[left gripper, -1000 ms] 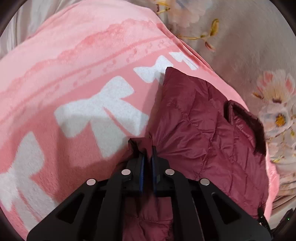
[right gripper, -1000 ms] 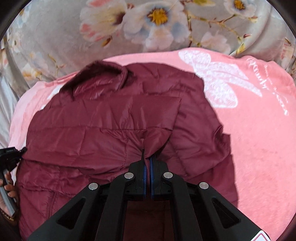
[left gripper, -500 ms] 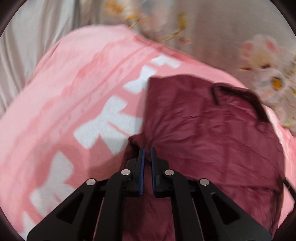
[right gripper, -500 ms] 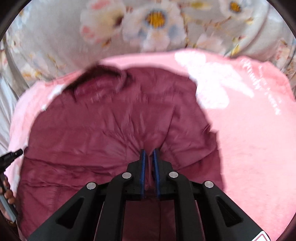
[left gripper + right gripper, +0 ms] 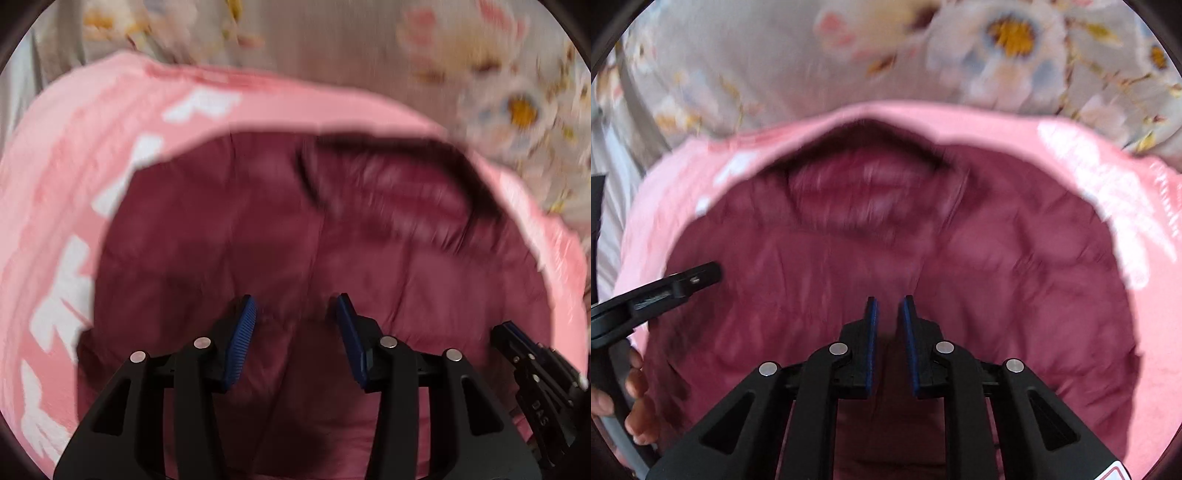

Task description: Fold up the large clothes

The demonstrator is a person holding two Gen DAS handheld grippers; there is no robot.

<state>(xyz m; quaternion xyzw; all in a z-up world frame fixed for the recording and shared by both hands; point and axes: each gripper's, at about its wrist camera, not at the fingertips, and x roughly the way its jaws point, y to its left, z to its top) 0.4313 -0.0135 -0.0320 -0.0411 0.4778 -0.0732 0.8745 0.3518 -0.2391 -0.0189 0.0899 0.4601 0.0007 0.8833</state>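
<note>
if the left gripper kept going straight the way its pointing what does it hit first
Most likely the maroon jacket: the open left gripper points onto its quilted fabric, which fills the view ahead. Blur hides the gap.

left gripper [image 5: 295, 314] fingers spread wide, nothing between | maroon jacket [image 5: 229, 236] lay on pink blanket [image 5: 66, 155] | right gripper [image 5: 532, 365] at lower right edge | view blurred
</note>
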